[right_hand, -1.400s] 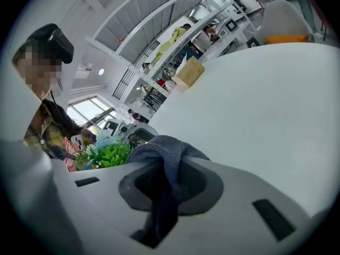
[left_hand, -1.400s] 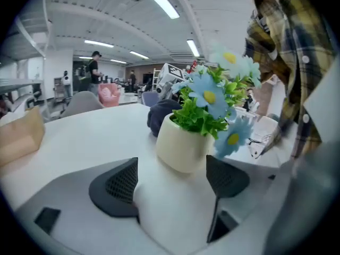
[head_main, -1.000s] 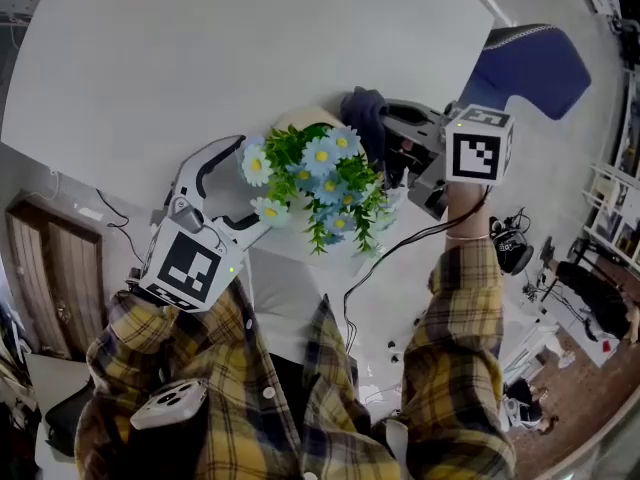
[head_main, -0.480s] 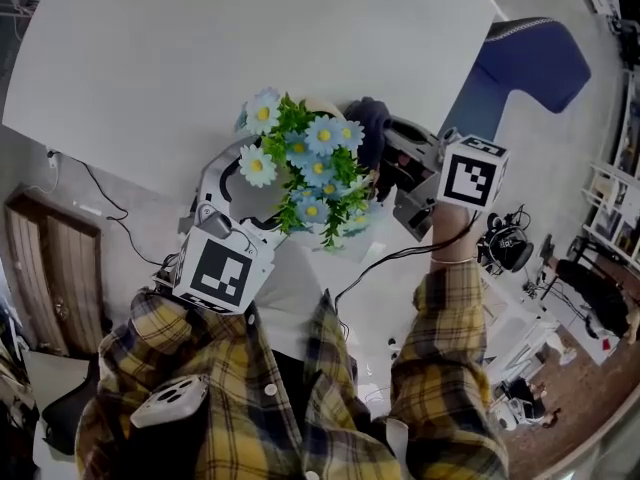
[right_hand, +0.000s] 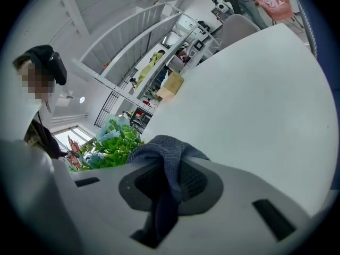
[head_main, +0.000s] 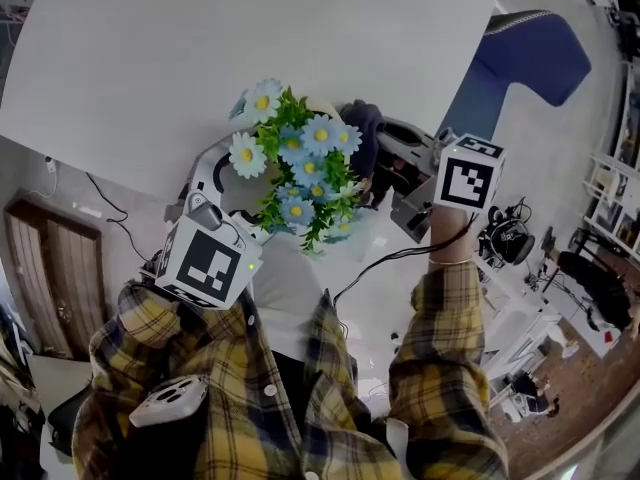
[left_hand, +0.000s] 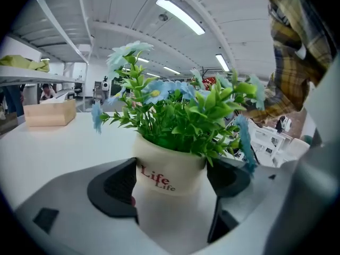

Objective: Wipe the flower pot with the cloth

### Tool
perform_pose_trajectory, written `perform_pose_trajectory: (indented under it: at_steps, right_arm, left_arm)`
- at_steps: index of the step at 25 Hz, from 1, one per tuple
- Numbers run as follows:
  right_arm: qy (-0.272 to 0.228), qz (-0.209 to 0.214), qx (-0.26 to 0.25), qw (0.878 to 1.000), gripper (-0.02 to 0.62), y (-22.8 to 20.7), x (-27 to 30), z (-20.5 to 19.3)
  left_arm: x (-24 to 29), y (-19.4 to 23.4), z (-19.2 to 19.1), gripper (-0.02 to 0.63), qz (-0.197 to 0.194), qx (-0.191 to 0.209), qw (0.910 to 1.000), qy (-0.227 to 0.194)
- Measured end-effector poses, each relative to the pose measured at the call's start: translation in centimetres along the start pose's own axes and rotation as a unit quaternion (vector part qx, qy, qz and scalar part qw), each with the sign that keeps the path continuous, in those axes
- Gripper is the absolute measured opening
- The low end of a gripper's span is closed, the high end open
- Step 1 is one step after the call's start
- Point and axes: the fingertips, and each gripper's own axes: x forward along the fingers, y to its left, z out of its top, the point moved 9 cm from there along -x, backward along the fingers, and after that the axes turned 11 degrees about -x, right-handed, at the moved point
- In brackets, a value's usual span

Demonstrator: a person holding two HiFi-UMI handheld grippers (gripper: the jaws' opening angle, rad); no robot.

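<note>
- The flower pot [left_hand: 169, 169], cream with red "Life" lettering, sits mid-frame in the left gripper view, pinched on both sides by the left gripper [left_hand: 171, 187], whose dark pads press its wall.
- Blue daisy-like flowers [head_main: 295, 158] and green leaves spill over the pot. In the head view they hide nearly all of it at the centre of the frame, right at the near edge of the white surface [head_main: 200, 48].
- No view shows whether the pot's base rests on the surface.
- The cloth [right_hand: 167, 158], dark grey-blue, is clamped in the right gripper [right_hand: 170, 182]. It bulges out above the jaws and hangs down between them.
- In the head view the cloth sits just right of the flowers, above centre. I can't tell whether it touches the pot, as the leaves cover that spot.
- The left gripper comes in from the lower left and the right one from the right. Each carries its marker cube, and arms in yellow plaid sleeves [head_main: 440, 348] run down to the bottom edge.
- A black cable [head_main: 375, 263] trails from the right gripper down towards the lower centre.
- A blue chair [head_main: 525, 58] stands past the surface's corner, upper right.
- A cardboard box [left_hand: 45, 113] lies on the surface at the left edge of the left gripper view.
- A brown door [head_main: 40, 268] shows at the lower left.
</note>
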Motion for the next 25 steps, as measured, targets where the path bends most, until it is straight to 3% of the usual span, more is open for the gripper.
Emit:
perform_pose_trajectory:
  at_steps: [8,13,16,19,25]
  right_arm:
    - [0.032,0.008,-0.024,0.999,0.035,-1.0,0.6,2.6]
    - [0.072,0.024,-0.054,0.996,0.035,-1.5,1.3,4.6]
    - [0.111,0.049,-0.075,0.99,0.035,-1.7,2.1,5.3]
    - [0.148,0.074,-0.092,0.982,0.035,-1.7,2.5,5.4]
    - [0.168,0.101,-0.095,0.976,0.035,-1.5,2.9,5.5]
  left_arm:
    - [0.4,1.6,1.5,0.411,-0.067,0.05,0.9955,0.046]
    - [1.1,2.3,2.4,0.411,-0.135,0.099,0.9822,0.085]
    - [1.6,2.8,3.1,0.411,-0.182,0.135,0.9669,0.117]
    - [2.1,3.3,3.8,0.411,-0.229,0.173,0.9458,0.152]
    - [2.8,4.0,5.2,0.411,-0.294,0.23,0.9059,0.201]
